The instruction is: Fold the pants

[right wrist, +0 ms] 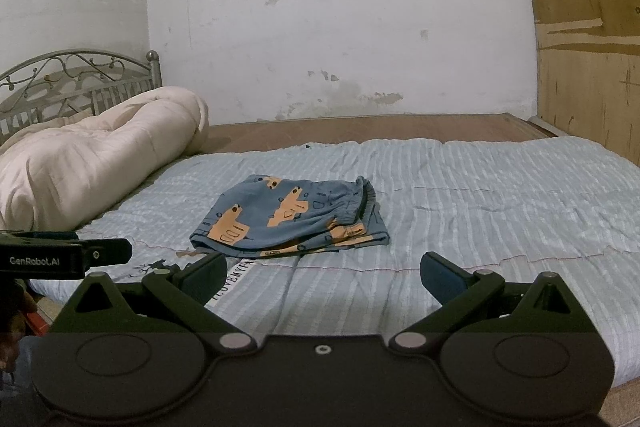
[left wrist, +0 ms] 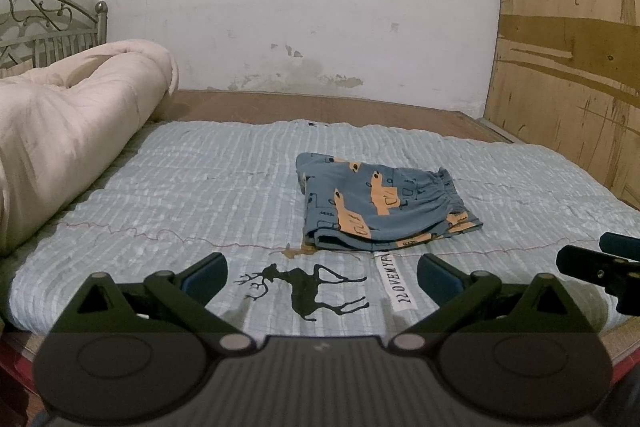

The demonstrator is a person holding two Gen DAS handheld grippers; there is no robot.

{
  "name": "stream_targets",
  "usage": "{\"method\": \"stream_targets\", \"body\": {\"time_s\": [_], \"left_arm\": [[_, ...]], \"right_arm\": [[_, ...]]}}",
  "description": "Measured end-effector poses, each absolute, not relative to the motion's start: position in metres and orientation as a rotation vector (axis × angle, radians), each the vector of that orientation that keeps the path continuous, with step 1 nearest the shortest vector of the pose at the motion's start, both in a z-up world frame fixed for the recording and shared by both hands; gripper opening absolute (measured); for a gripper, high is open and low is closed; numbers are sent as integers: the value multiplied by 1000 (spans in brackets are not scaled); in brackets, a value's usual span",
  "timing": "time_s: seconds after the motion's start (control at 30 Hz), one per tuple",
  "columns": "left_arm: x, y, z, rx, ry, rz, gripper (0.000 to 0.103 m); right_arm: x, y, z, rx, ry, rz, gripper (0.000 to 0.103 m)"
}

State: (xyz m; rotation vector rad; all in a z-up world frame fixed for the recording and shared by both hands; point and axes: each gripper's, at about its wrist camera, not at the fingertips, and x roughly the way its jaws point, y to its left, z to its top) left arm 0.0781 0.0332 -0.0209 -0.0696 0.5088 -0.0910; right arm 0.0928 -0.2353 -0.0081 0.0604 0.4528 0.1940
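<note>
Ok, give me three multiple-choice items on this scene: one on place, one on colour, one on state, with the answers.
1. Where do the pants lie?
A. on the mattress
B. on the quilt
C. in a gripper

2. What colour is the pants' pattern?
A. red
B. orange
C. white

3. How are the pants?
A. spread flat at full length
B. hanging
C. folded into a compact stack

Answers:
1 A, they rest on the striped mattress, apart from the rolled quilt.
2 B, orange shapes on blue cloth.
3 C, layered edges show at the near side; the left gripper and right gripper are open and empty.
</note>
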Motion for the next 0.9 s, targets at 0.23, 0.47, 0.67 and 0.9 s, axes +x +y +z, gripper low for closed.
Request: {"method": "stream_targets", "body": {"time_s": [0.23,0.47,0.67,0.9], "left_arm": [[79,33,-21,-69,509,-90,103],[79,32,-23,-71,514,-96,103],[79,31,-22,-65,529,-104,103],[84,33,-22,-83,541,-103,103]], "right_arm": [[93,-235,-8,60,455,194,102],[94,-234,-12,59,458,196,102],[97,-234,-17,59,472,200,102],[102,-233,-21,61,492,200,102]]}}
